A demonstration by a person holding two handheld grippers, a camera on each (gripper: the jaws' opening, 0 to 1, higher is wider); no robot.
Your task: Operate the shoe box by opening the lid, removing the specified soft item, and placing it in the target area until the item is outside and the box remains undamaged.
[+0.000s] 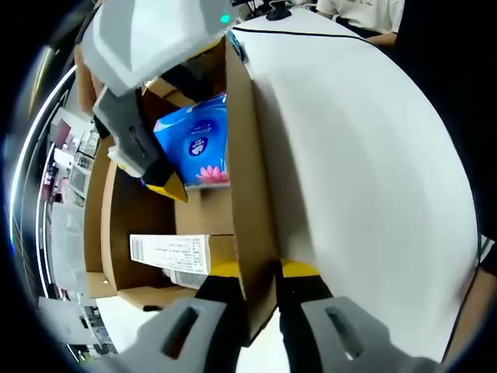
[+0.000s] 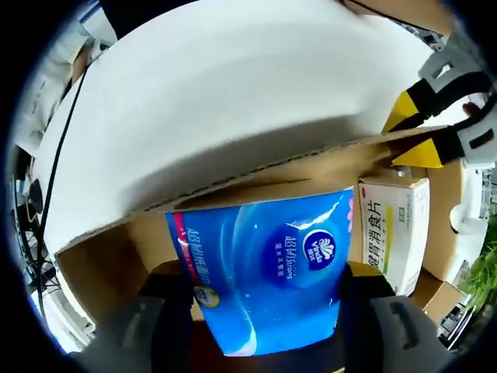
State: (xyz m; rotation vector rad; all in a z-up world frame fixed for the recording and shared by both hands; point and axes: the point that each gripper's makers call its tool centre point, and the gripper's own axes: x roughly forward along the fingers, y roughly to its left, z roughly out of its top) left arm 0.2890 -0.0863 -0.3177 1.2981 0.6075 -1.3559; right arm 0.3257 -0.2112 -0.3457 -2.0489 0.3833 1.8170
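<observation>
Blue tissue pack (image 2: 268,272) sits inside the cardboard shoe box (image 1: 132,225), clamped between the right gripper's (image 2: 268,299) jaws, which close on its two sides. The left gripper (image 1: 258,273) pinches the box's raised white lid (image 1: 365,148) at its brown edge. Beside the pack lies a small white medicine carton (image 2: 394,229).

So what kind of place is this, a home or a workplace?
Probably a workplace, an office or lab. A white table holds the cardboard box, a black cable runs across it to gear at its far end, and a person sits there.
</observation>
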